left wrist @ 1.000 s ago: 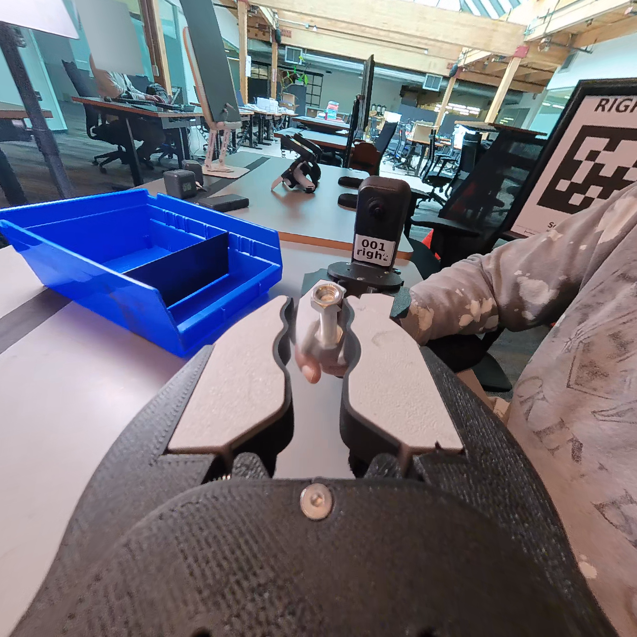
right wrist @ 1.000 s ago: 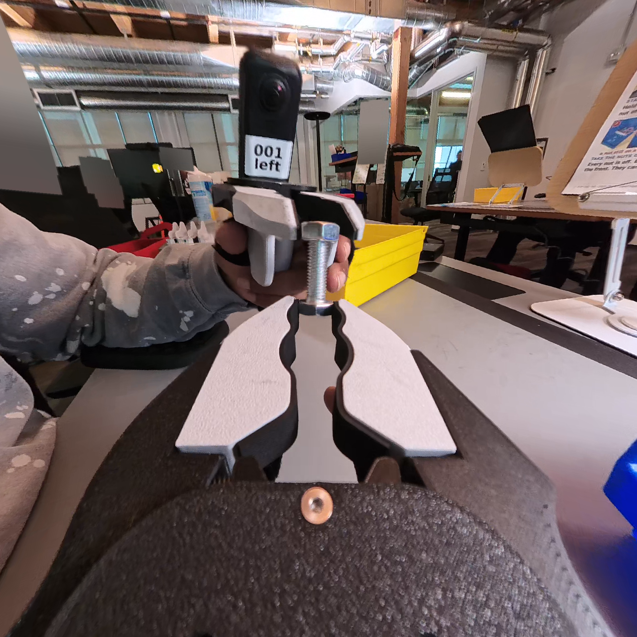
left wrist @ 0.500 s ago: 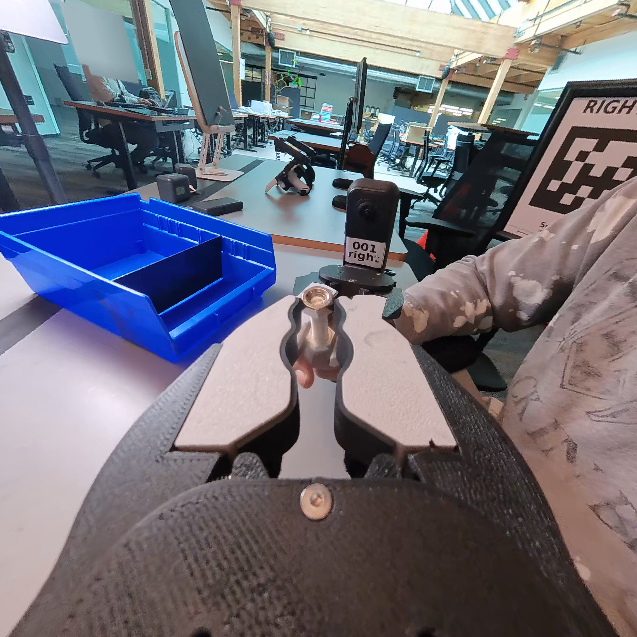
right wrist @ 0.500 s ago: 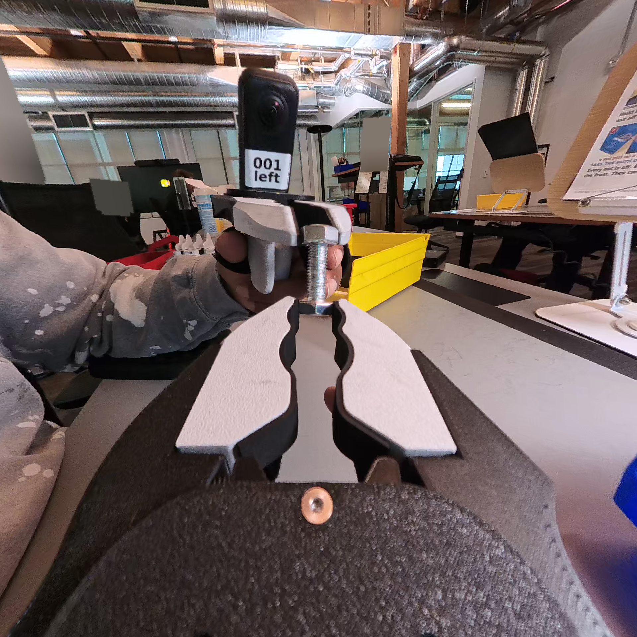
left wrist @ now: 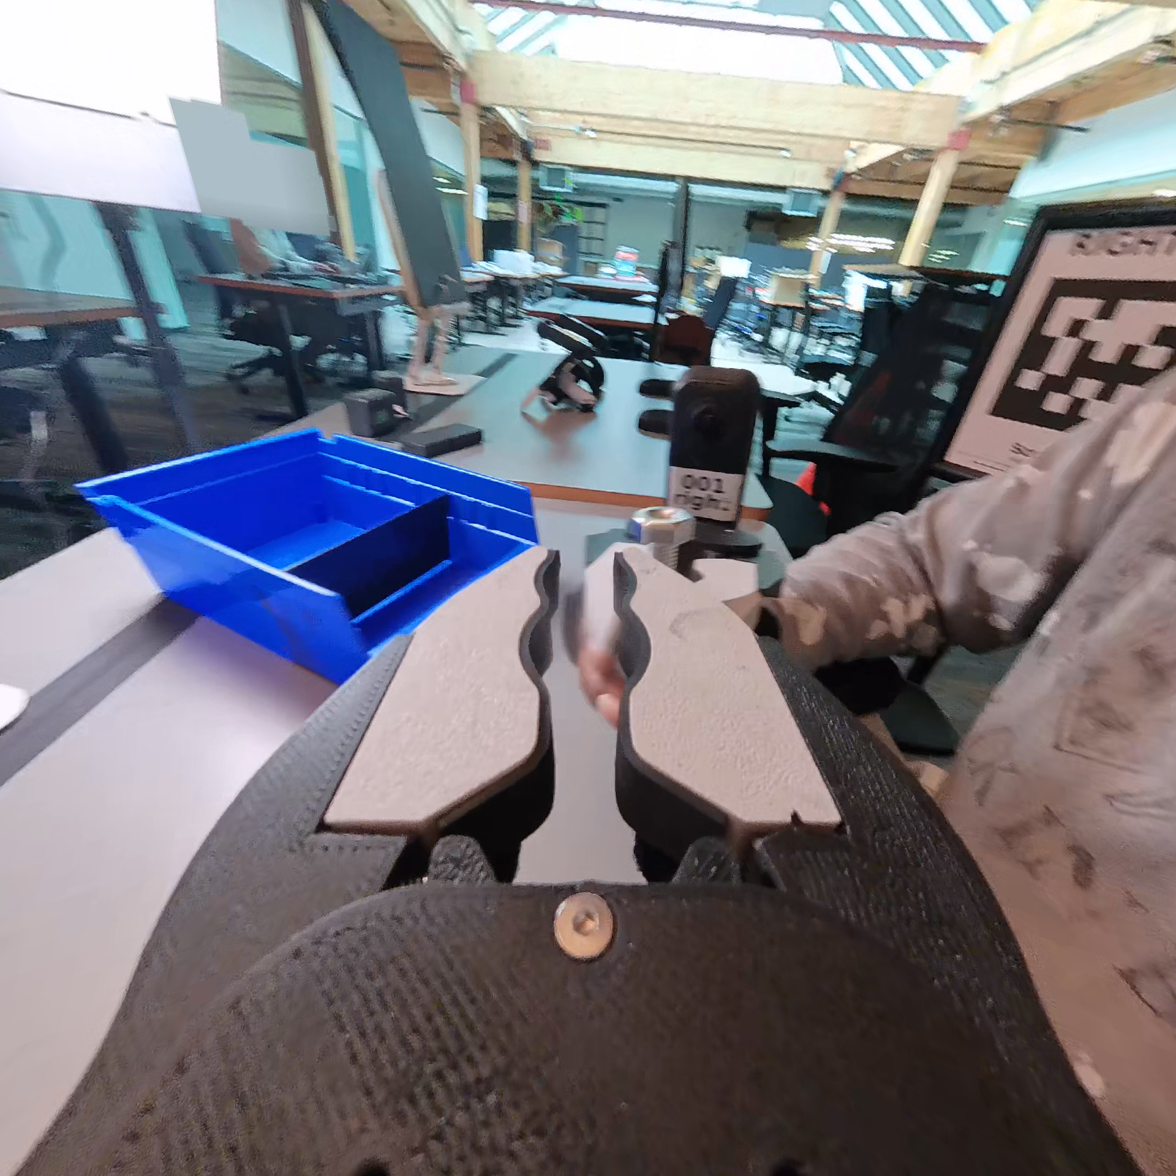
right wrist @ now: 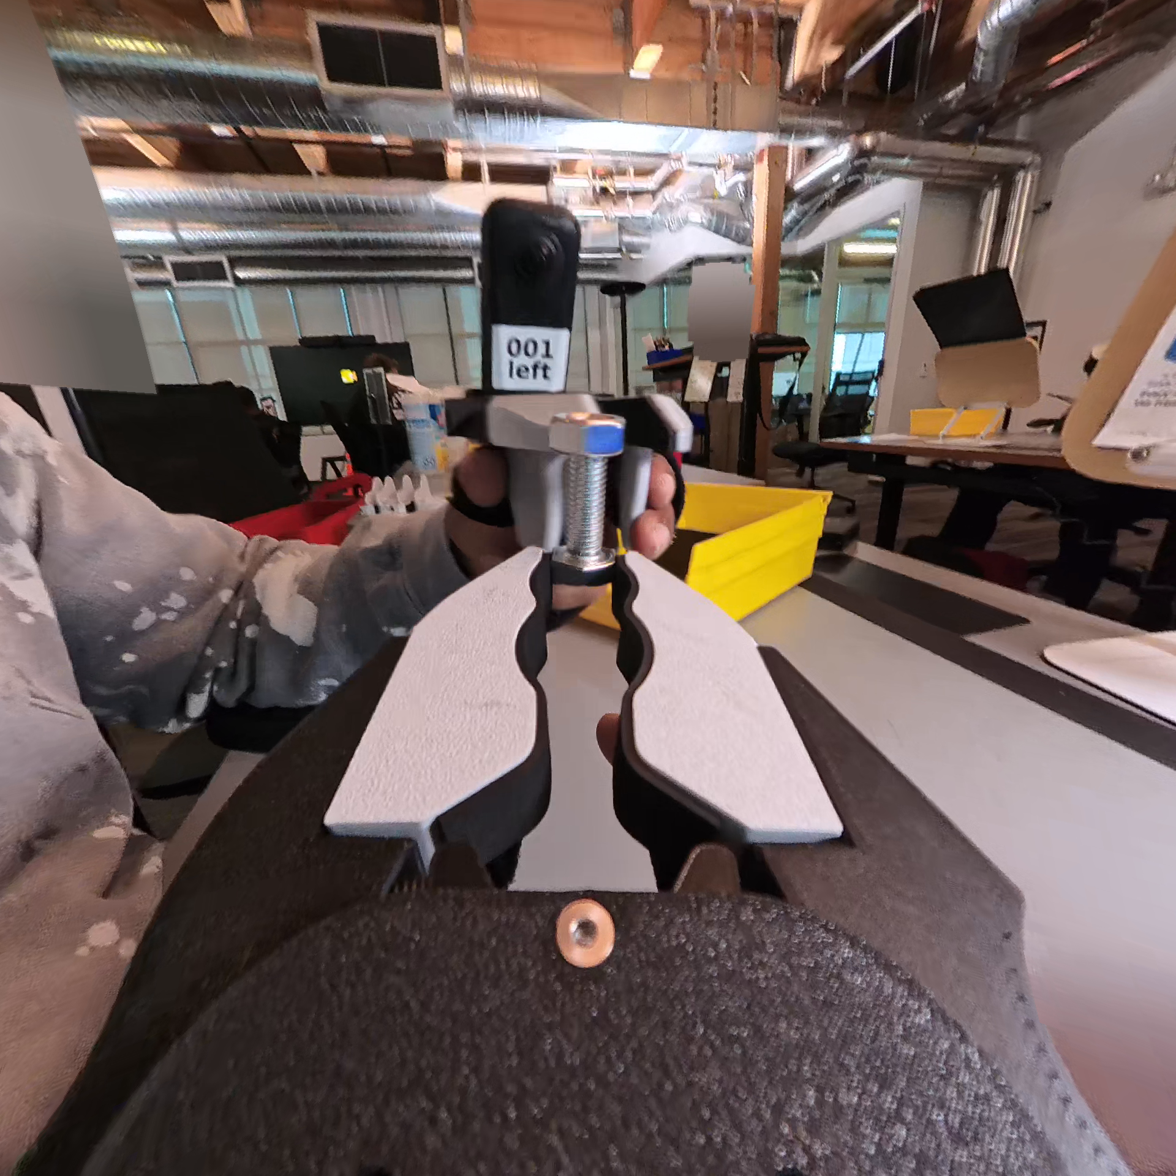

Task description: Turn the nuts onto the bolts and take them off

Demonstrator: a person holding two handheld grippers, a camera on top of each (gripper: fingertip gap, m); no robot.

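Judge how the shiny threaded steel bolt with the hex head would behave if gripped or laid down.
The shiny threaded steel bolt looks solid metal, so probably rigid and heavy for its size. Its ridged threads should resist slipping, though the smooth hex head may slide. Laid down, its round shank would likely roll.

room: open office | desks (left wrist: 299,289), chairs | ceiling: timber beams (left wrist: 700,89) (skylit) | ducts (right wrist: 286,210)

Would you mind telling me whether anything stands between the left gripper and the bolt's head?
Nothing visible does. The bolt head sits just beyond the left gripper, off towards its right finger, while the right gripper clamps the nut lower down.
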